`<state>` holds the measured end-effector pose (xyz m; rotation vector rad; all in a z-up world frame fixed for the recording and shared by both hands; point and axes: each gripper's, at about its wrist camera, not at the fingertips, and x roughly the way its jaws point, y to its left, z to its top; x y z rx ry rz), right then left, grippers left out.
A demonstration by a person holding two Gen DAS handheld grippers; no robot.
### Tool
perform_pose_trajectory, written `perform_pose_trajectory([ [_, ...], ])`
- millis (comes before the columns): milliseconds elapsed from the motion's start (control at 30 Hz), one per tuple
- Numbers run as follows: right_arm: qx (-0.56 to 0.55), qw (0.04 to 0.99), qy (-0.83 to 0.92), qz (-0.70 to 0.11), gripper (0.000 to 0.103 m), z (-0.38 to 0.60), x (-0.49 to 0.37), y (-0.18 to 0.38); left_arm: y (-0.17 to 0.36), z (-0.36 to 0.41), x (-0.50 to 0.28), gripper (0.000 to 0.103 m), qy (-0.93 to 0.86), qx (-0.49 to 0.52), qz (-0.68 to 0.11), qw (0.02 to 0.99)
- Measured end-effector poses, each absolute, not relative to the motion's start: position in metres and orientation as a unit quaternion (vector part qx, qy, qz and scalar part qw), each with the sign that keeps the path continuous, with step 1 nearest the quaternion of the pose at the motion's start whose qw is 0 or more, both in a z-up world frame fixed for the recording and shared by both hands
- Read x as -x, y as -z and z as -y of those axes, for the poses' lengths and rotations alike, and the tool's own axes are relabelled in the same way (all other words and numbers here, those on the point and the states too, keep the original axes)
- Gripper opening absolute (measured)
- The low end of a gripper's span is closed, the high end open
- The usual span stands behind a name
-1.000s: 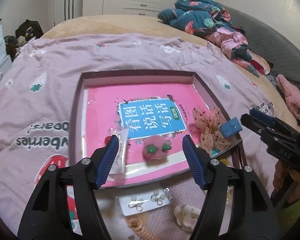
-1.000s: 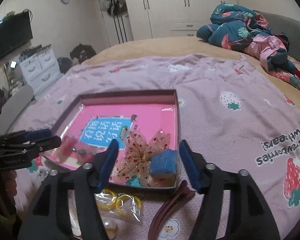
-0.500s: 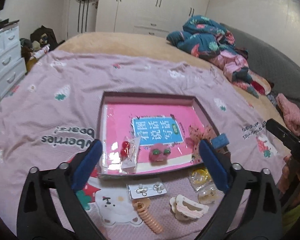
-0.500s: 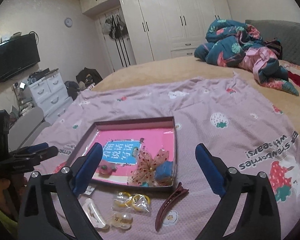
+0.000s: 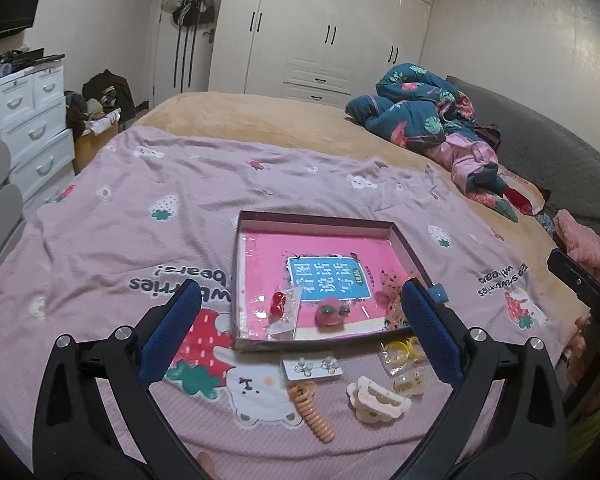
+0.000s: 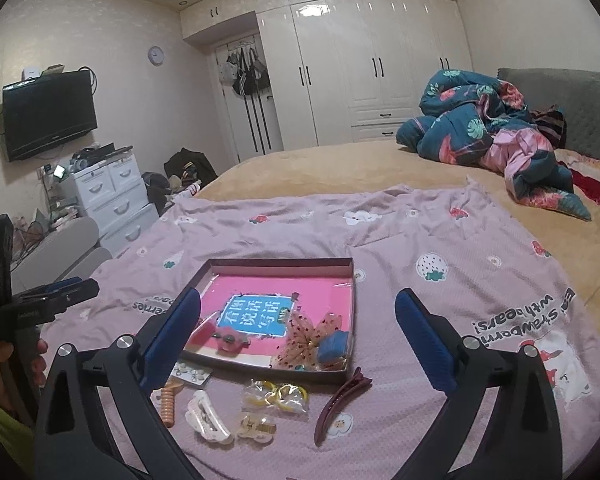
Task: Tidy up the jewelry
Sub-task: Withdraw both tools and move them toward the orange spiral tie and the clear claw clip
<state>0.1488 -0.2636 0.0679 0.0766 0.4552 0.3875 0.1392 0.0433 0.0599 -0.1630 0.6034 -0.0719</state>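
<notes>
Jewelry: five pieces in tray, six on bedspread.

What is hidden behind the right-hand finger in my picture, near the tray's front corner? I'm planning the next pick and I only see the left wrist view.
Observer: A long dark red hair clip lies on the blanket, just outside the tray at its near right corner.
Operator: Anything inside the tray that I'm missing?
Observer: The blue sliver you see is a blue block in that same corner, right beside the sheer dotted bow.
Operator: Is the right gripper free?
Observer: Yes. The right gripper has just been opening its jaws; they stand wide apart with nothing between them.
</notes>
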Motion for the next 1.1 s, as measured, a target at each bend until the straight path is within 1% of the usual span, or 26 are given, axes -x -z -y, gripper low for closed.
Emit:
perform_pose_trajectory([
  [200,-0.031,0.954,-0.203,-0.217,0.097,0.261,-0.133,-0.074,-0.065,-0.046,-0.121,0.093,0.032,0.076,-0.288,0.954],
  [433,-0.015,0.950,-0.210,-0.229,0.098,0.258,-0.118,-0.066,-0.066,-0.042,-0.099,0.093,0.033,0.061,-0.280,0.957],
  [1100,0.024,0.935,-0.220,-0.276,0.098,0.246,-0.095,-0.027,-0.032,-0.020,-0.080,0.093,0.042,0.032,-0.318,0.947],
])
